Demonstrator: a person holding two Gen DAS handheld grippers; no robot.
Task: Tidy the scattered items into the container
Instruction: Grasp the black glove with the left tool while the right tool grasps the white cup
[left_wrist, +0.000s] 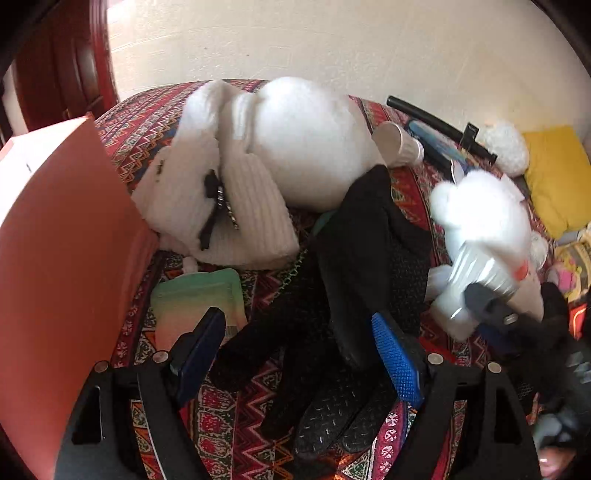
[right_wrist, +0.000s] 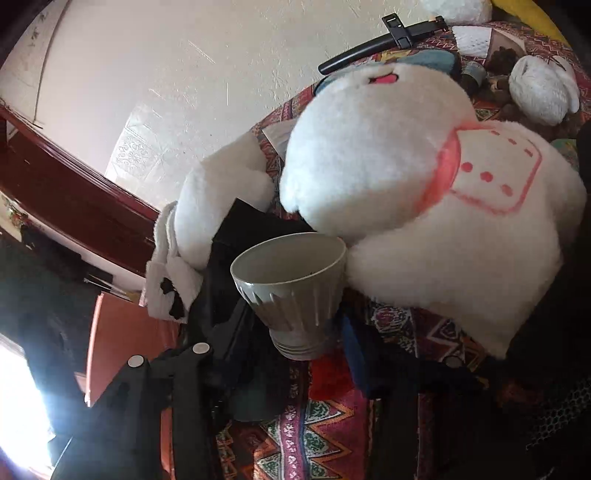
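My left gripper hangs over the patterned bedspread with its jaws spread wide, nothing pinched. Between the blue pads lies a black glove, flat on the cloth, untouched as far as I can see. Just left of it sits a pale green pouch, and further left stands the orange box, its wall rising close beside my left finger.

Far behind them lies a big white plush toy with a white knitted cloth beside it. A second cup lies on its side near the wall.

My right gripper is pinching a grey ribbed cup by its narrow base, mouth turned towards the far wall. In the left view that cup appears at the right, blurred. Just behind it lies a white plush bear with a pink collar, touching the cup's rim. A black stick rests against the far wall.
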